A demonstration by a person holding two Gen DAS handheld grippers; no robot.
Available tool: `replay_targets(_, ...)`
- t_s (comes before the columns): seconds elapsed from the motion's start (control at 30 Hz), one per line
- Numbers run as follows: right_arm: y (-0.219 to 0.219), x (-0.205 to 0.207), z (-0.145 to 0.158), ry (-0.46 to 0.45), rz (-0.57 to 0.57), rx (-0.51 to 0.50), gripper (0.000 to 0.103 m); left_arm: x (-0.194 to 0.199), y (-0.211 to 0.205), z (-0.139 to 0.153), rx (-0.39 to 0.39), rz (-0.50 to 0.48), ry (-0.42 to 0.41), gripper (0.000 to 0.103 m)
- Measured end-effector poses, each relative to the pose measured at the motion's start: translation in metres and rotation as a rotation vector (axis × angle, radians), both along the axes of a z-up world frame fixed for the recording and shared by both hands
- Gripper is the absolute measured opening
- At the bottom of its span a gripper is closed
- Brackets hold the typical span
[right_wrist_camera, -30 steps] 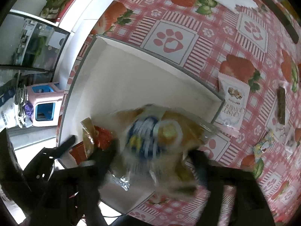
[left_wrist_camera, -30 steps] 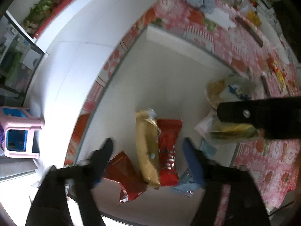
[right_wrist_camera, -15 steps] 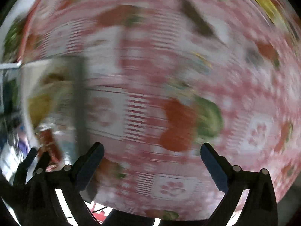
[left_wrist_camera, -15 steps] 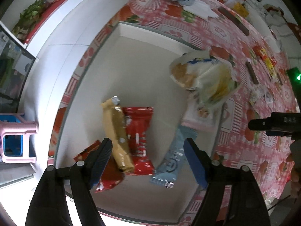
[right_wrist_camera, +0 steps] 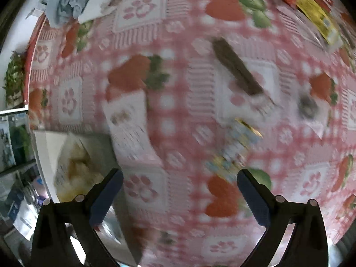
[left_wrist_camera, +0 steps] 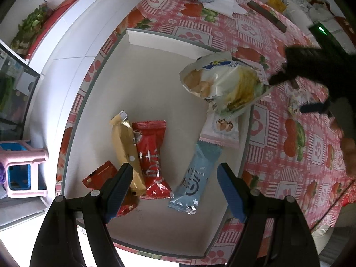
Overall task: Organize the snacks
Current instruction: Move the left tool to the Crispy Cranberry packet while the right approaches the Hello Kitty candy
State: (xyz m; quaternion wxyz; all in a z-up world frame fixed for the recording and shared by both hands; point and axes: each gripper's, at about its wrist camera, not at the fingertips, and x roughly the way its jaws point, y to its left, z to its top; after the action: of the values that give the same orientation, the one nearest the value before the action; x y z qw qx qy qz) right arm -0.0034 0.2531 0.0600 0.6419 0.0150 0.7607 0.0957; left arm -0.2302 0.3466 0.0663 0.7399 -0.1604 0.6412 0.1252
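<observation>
Left gripper (left_wrist_camera: 174, 176) hangs released over the white tray (left_wrist_camera: 155, 37), its view alone showing the contents: a gold bar (left_wrist_camera: 125, 146), a red packet (left_wrist_camera: 151, 155) touching it, a small red wrapper (left_wrist_camera: 100, 175) near the tray's near-left corner, a blue packet (left_wrist_camera: 198, 173), and a large chip bag (left_wrist_camera: 224, 84) lying across the far-right rim over a pink sachet (left_wrist_camera: 222, 126). Right gripper (right_wrist_camera: 179, 191), released and empty, shows in a blurred view the checked bench (right_wrist_camera: 178, 115) with a brown bar (right_wrist_camera: 238, 69) and a yellow packet (right_wrist_camera: 316, 15).
</observation>
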Motion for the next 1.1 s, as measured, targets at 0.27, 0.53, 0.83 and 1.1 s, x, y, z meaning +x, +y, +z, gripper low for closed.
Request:
replay_targets(0.27, 0.029, 0.054, -0.031, -0.015, -0.013, -0.042, 0.103, -0.006, 0.007, 0.003, 0.003, 0.021, 0.006, 0.081)
replay_targets(0.53, 0.057, 0.078, -0.045, -0.039, 0.046, -0.054, 0.103, -0.004, 0.009, -0.001, 0.009, 0.015, 0.027, 0.081)
replay_targets(0.83, 0.002, 0.067, -0.051, -0.022, -0.031, -0.071, 0.103, 0.012, -0.006, 0.001, -0.003, -0.019, 0.013, 0.081)
replay_targets(1.1, -0.072, 0.057, -0.06, 0.02, -0.13, -0.084, 0.103, 0.03, -0.035, 0.005, -0.018, -0.102, 0.001, 0.081)
